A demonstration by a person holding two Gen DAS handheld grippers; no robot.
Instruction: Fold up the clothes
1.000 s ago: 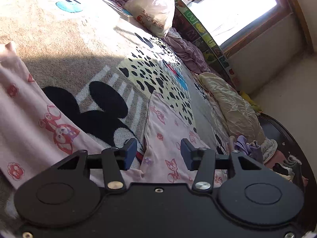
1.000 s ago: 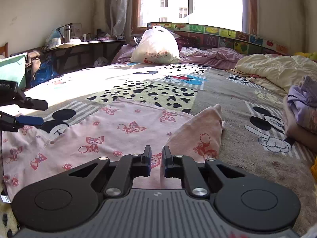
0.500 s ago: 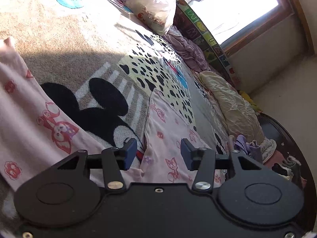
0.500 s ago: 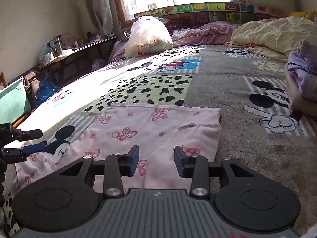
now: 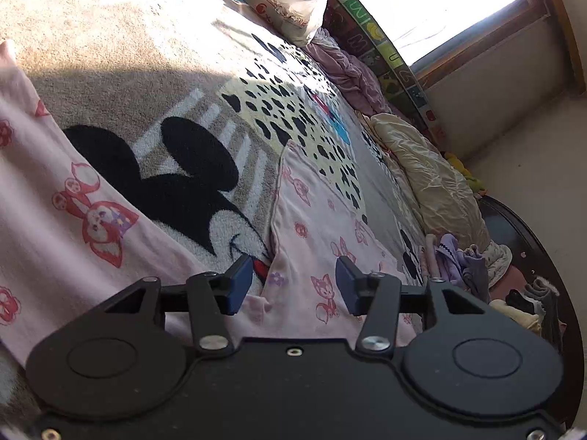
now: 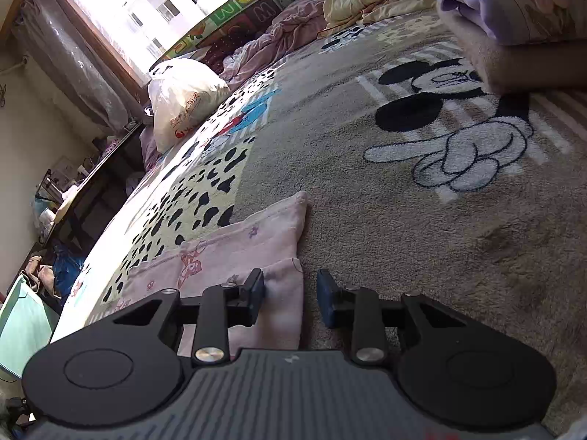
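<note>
A pink garment (image 5: 323, 242) with cartoon prints lies flat on the patterned bed blanket (image 5: 154, 73); another part of it stretches up the left (image 5: 55, 201) of the left wrist view. My left gripper (image 5: 293, 286) hovers open just above the pink cloth, its pads touching nothing. In the right wrist view the garment (image 6: 234, 249) lies folded, its right edge running between the fingers of my right gripper (image 6: 291, 293). Those jaws are closing, with a gap still showing on both sides of the cloth edge.
A full white plastic bag (image 6: 183, 99) sits far back on the bed near the window. A cream quilt (image 5: 429, 176) and a stack of purple clothes (image 6: 513, 0) lie along the right side. A cluttered table (image 6: 84, 183) and a green box (image 6: 22, 326) stand left of the bed.
My right gripper let go of the raised pink corner, which now lies flat, opened, rolled and moved to the garment's right edge. My left gripper has stayed where it was.
</note>
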